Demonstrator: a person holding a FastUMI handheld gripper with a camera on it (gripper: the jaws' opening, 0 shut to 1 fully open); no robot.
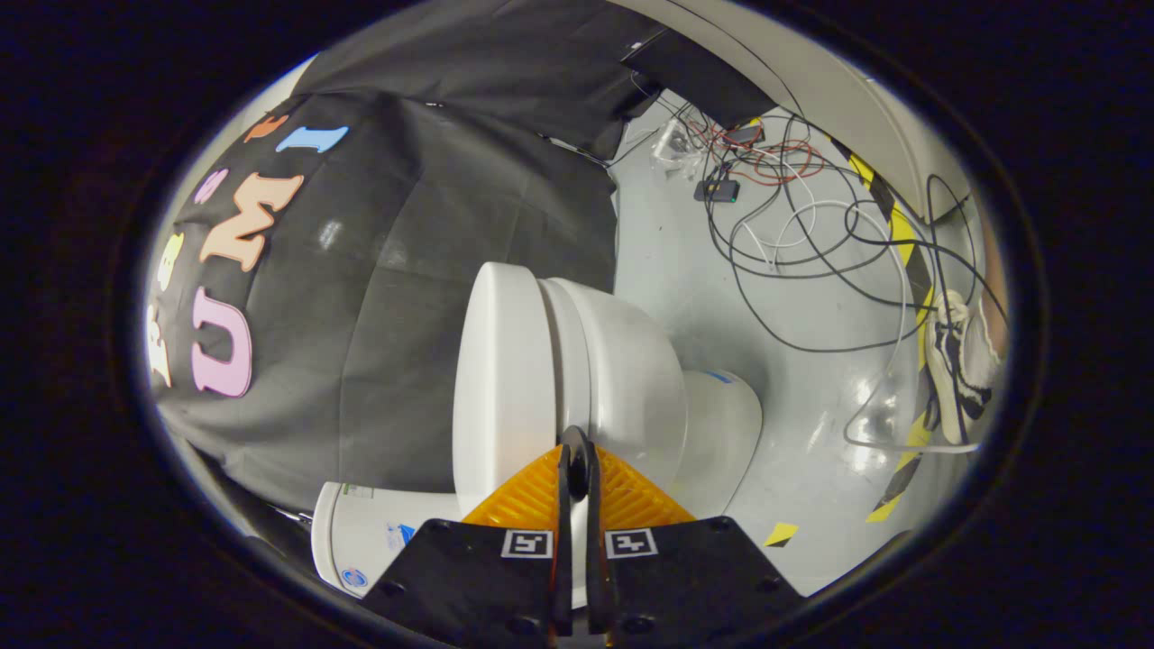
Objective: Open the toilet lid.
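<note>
The view is rolled sideways, so the white toilet looks tipped over. Its lid (500, 379) lies flat against the seat and bowl (631, 379), closed. The pedestal (726, 428) stands on the grey floor, and the tank (361, 541) sits beside the fingers against the black cloth. My gripper (575, 451) is shut, its fingertips (568, 469) pressed together right at the toilet's front rim, by the seam between lid and seat. I see nothing held between the fingers; only a thin slit runs between them lower down.
Beyond the toilet, loose black, white and red cables (811, 243) sprawl over the grey floor (667, 261) around a small black box (717, 191). Yellow-black tape (902, 225) marks the floor edge. A person's shoe (956, 361) stands by the tape.
</note>
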